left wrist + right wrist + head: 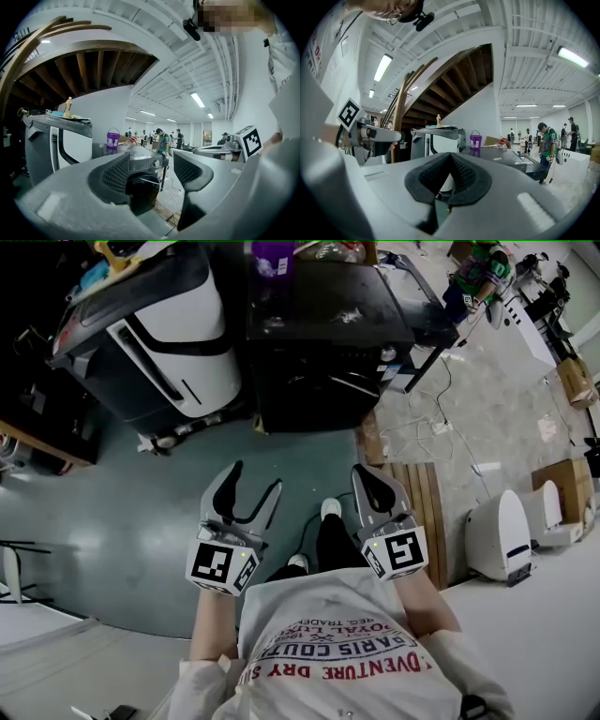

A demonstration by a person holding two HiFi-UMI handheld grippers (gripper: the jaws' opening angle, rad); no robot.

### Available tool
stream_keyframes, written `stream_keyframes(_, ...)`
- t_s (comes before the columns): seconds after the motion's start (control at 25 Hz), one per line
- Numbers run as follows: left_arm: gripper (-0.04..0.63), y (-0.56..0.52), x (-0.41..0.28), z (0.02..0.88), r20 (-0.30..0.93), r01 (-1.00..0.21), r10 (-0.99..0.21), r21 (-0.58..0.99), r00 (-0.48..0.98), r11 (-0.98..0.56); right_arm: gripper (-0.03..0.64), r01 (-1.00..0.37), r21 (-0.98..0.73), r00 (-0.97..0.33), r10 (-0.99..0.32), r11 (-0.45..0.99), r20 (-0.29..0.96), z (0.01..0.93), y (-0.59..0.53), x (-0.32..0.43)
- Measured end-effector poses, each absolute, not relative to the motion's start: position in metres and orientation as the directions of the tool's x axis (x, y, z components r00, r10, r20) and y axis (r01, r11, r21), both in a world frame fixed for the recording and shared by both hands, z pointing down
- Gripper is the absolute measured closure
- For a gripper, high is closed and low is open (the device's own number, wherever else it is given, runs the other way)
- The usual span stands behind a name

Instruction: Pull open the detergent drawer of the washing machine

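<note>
The black washing machine (323, 329) stands ahead of me on the floor; in the left gripper view I see its front (143, 180) with a round dark door and a control strip with a knob. No drawer front can be told apart there. My left gripper (253, 482) hangs about a step short of it, jaws open and empty, and the machine shows through the gap of that gripper (150, 166). My right gripper (367, 476) is beside it at the same distance, shut with nothing held; its pads (461, 176) meet.
A white-and-black appliance (164, 334) stands left of the washing machine. A purple bucket (274, 257) sits on top at the back. A wooden pallet (427, 512), cables (436, 427) and white appliances (502, 535) lie to the right. A person in green (478, 273) stands far off.
</note>
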State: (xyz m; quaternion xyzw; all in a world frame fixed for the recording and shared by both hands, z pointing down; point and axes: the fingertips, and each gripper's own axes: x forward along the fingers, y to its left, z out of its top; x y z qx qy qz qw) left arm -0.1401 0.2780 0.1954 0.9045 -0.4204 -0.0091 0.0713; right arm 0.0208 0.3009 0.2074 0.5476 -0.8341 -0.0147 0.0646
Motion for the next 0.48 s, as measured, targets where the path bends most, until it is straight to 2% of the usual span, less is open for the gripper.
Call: stream_keyframes(0.48,0.305,0.131,-0.105,0.21,0.083,-0.819,-0.817,0.125,0.57,-0.559,0.615,-0.874,0.054,-0.478,-0.875,0.482,0.078,0.221,0.132,0.057)
